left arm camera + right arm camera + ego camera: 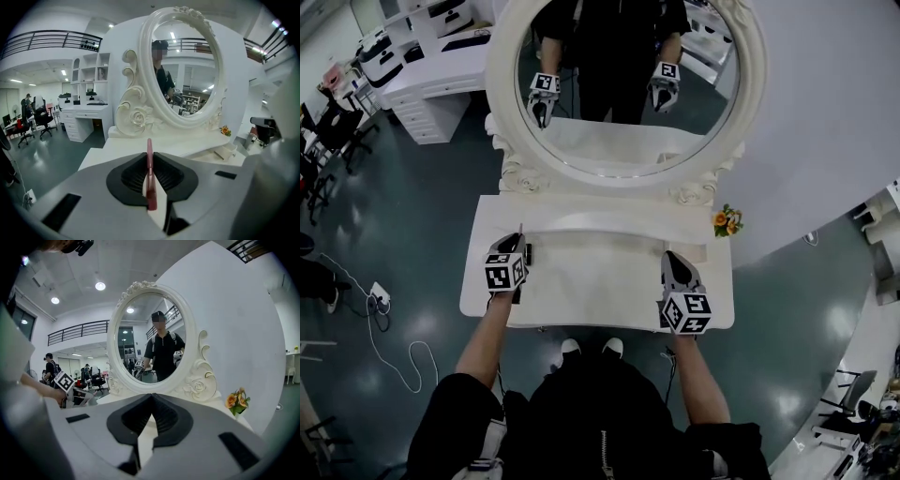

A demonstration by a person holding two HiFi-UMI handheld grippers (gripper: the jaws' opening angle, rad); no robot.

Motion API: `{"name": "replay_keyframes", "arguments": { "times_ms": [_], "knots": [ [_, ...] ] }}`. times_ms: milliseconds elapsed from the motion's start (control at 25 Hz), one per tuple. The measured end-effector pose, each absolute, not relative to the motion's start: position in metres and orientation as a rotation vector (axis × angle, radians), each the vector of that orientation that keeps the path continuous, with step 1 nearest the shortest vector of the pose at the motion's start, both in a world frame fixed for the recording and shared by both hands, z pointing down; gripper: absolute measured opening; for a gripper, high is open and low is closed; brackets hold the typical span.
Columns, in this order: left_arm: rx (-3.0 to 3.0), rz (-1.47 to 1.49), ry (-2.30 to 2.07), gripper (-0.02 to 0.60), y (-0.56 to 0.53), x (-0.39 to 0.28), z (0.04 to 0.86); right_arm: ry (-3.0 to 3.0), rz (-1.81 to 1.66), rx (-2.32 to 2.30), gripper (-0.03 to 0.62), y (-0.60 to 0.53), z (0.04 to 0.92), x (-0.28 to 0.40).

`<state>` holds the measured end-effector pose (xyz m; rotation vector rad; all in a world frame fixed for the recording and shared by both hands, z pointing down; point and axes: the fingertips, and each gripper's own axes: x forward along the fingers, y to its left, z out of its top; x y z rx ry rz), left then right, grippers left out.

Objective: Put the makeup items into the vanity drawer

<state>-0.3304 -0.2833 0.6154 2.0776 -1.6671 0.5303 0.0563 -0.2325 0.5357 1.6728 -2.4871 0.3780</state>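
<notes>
Mirror [623, 141] and flowers [727, 221] on vanity [591, 281]

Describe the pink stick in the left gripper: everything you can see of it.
The pink stick is slim, straight and glossy, and looks like plastic. Its lower end is a darker red. What kind of makeup item it is can't be told. It stands nearly upright, clamped between the ribbed black pads of the left gripper, with its top poking above them. It is held over the white vanity top, in front of the oval mirror. Only the pads touch it.
</notes>
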Motion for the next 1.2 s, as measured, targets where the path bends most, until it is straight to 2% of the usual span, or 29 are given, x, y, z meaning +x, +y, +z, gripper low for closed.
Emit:
{"name": "replay_keyframes", "arguments": {
  "times_ms": [200, 800, 1200],
  "knots": [
    [2.212, 0.53, -1.563, 0.055, -0.304, -0.27, 0.6, -2.425, 0.346, 1.738, 0.006, -0.223, 0.536, 0.088],
    [2.621, 0.677, -1.028, 0.055, -0.316, -0.023, 0.596, -2.125, 0.436, 2.122, 0.006, -0.135, 0.553, 0.223],
    [2.846, 0.879, -0.679, 0.055, -0.296, 0.098, 0.609, -2.045, 0.493, 2.154, 0.006, -0.114, 0.573, 0.252]
  ]
}}
